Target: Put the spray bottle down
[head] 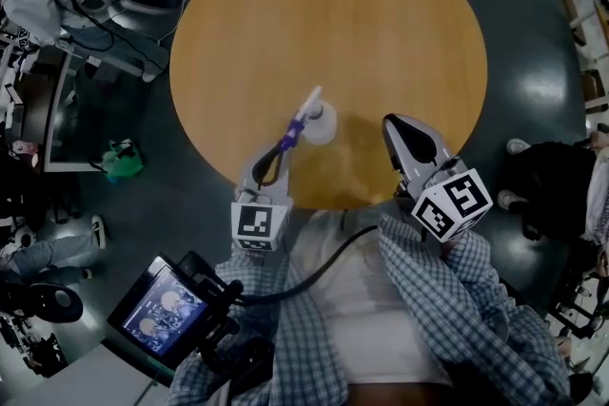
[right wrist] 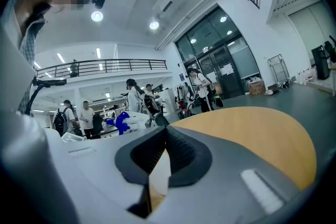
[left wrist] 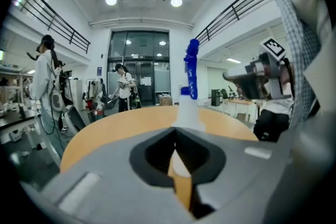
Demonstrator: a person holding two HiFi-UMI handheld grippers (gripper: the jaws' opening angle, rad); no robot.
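Note:
A white spray bottle with a blue spray head stands upright on the round wooden table, near its front edge. My left gripper lies just behind the bottle, its tips by the blue trigger. In the left gripper view the jaws are shut with nothing between them, and the bottle rises just beyond them. My right gripper hovers over the table's front right edge, apart from the bottle. Its jaws meet at the tips, empty. The blue spray head shows at its left.
A small monitor on a stand sits at my lower left. On the floor to the left are a green object and desks with gear. Someone's shoe is at the right. Several people stand far off.

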